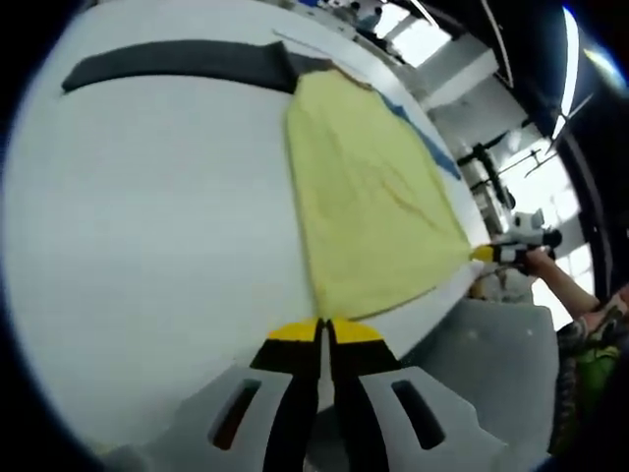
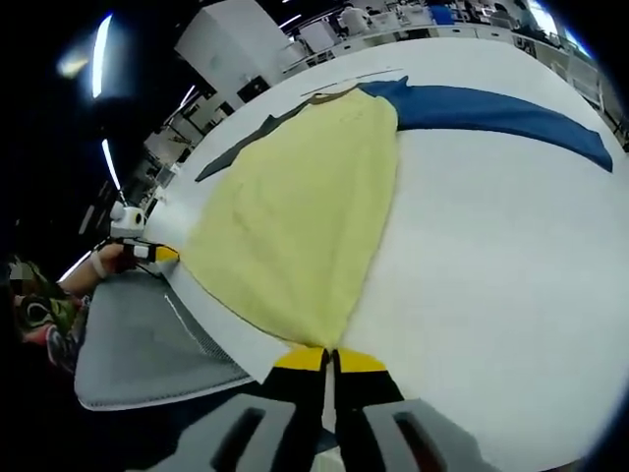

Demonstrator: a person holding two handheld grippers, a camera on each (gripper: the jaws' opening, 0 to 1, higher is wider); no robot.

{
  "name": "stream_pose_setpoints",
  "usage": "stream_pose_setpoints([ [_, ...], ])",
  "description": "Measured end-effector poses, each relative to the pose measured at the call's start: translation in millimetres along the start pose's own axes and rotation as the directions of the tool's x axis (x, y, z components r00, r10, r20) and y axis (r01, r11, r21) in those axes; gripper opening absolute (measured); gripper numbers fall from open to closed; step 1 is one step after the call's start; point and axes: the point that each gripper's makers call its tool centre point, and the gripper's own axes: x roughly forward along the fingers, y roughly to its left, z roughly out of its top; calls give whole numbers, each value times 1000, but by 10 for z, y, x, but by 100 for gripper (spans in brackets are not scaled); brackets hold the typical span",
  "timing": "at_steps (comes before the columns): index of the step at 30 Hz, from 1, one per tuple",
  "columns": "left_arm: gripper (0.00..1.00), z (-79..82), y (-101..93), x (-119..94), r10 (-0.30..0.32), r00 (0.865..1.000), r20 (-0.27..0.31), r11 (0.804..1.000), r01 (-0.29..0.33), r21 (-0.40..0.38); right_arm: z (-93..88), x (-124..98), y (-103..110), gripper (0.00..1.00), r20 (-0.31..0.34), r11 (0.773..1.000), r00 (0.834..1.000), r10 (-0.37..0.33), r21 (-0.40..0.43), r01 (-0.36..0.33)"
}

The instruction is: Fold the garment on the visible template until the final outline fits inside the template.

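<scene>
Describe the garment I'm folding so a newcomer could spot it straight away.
On the white table, look between the two grippers: the pale yellow garment lies spread flat, each near corner pinched. Unlike the dark grey strip and blue strip beyond it, it is broad and light.

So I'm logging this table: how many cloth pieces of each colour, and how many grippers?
Yellow garment: 1
Dark grey cloth: 1
Blue cloth: 1
Grippers, left gripper and right gripper: 2
Total: 5
</scene>
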Motion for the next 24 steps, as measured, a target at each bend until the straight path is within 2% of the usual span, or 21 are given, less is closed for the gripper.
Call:
stream_pose_setpoints([
  [3,1,31,-18,-14,-8,1000,14,1000,8,11,-5,-18,1,3,7,1000,1000,-1,-7,1],
  [5,4,59,-37,-38,-15,1000,27,1000,15,11,18,-48,17,9,29,1000,1000,11,-4,-11],
  [8,12,114,-67,-97,-30,998,52,999,29,16,86,-102,32,21,75,1000,997,21,17,-23],
  [12,29,280,-92,-195,-51,992,119,998,48,27,187,-185,26,33,139,1000,990,25,13,-27],
  [13,33,372,-95,-219,-53,986,160,997,42,69,218,-206,28,39,157,1000,987,28,8,-29],
  [14,37,413,-112,-234,-59,983,176,996,45,82,243,-219,20,43,171,1000,985,26,8,-28],
  [15,45,485,-140,-253,-74,976,206,993,54,101,264,-229,7,49,184,1000,983,21,6,-22],
  [18,61,664,-209,-300,-112,952,284,990,82,116,384,-272,-40,68,252,999,968,5,-32,3],
  [19,63,713,-229,-313,-123,944,305,988,89,125,401,-279,-52,72,262,1000,965,0,-25,7],
  [20,65,768,-245,-328,-129,935,329,987,91,131,414,-285,-73,76,264,1000,965,-5,-14,9],
  [21,69,782,-247,-331,-130,934,334,987,92,129,431,-288,-91,79,270,1000,963,-11,-12,15],
  [24,75,904,-289,-363,-153,910,386,987,118,113,499,-314,-161,81,295,999,955,-31,1,32],
])
